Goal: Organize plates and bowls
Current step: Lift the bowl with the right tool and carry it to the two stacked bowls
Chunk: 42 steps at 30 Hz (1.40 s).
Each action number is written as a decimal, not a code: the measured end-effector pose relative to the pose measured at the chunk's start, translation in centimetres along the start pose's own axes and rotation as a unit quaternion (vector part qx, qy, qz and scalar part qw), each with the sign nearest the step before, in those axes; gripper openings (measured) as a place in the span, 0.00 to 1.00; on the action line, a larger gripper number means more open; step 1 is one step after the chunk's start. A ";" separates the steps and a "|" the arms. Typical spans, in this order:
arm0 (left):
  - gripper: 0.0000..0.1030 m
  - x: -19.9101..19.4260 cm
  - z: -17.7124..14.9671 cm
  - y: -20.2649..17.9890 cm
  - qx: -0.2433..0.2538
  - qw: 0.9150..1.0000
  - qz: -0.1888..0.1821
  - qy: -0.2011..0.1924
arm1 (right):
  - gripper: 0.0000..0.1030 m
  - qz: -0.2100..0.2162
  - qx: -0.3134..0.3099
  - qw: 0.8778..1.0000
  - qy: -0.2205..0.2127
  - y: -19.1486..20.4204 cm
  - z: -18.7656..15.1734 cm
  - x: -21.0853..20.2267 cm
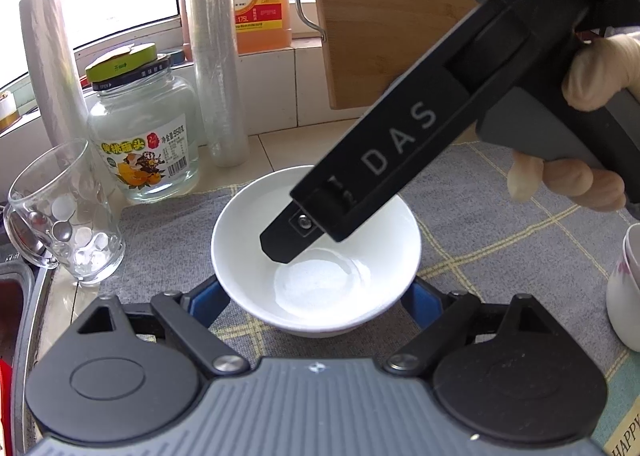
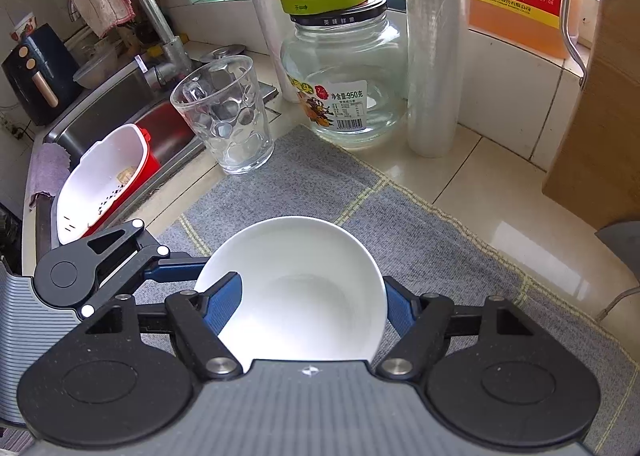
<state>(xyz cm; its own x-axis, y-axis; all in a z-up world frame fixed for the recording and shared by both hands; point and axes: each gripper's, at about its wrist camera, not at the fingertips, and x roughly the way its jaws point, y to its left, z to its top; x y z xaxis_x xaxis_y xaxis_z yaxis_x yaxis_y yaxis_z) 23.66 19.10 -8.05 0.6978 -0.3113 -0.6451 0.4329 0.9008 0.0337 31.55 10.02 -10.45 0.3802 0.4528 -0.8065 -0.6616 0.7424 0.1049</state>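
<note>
White bowl (image 1: 316, 252) sat on the grey mat (image 1: 500, 192) near the glass jar (image 1: 144, 136). Left gripper (image 1: 316, 306) flanked its base, spread, probably not pressing. Right gripper (image 2: 314, 306) clamped across the bowl's rim, one finger inside. Pickup step; next, lift it level and carry it to a stack not in view.
</note>
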 end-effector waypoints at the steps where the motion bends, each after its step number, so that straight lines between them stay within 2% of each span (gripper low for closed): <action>1: 0.88 -0.2 0.1 -0.1 0.002 1.000 -0.002 -0.001 | 0.77 0.001 0.000 1.000 0.001 0.1 0.0 -0.2; 10: 0.88 -2.4 0.7 -1.3 0.030 0.999 -0.011 0.004 | 0.77 0.028 0.033 0.999 -0.006 -0.1 -1.2 -2.4; 22: 0.88 -5.7 1.1 -4.0 0.051 0.998 -0.036 0.010 | 0.78 0.024 0.045 0.999 -0.004 1.1 -3.8 -6.1; 42: 0.88 -10.7 1.2 -11.7 0.102 0.992 -0.073 0.016 | 0.78 0.023 0.060 0.998 -0.023 2.0 -11.6 -14.0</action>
<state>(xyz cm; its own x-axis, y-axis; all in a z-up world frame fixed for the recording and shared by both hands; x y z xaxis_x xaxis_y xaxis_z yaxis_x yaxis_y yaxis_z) 11.84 11.53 -0.65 0.6022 -0.4215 -0.6780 0.6364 0.7662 0.0890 17.41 -0.60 -5.68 0.3819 0.5088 -0.7716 -0.5987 0.7722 0.2128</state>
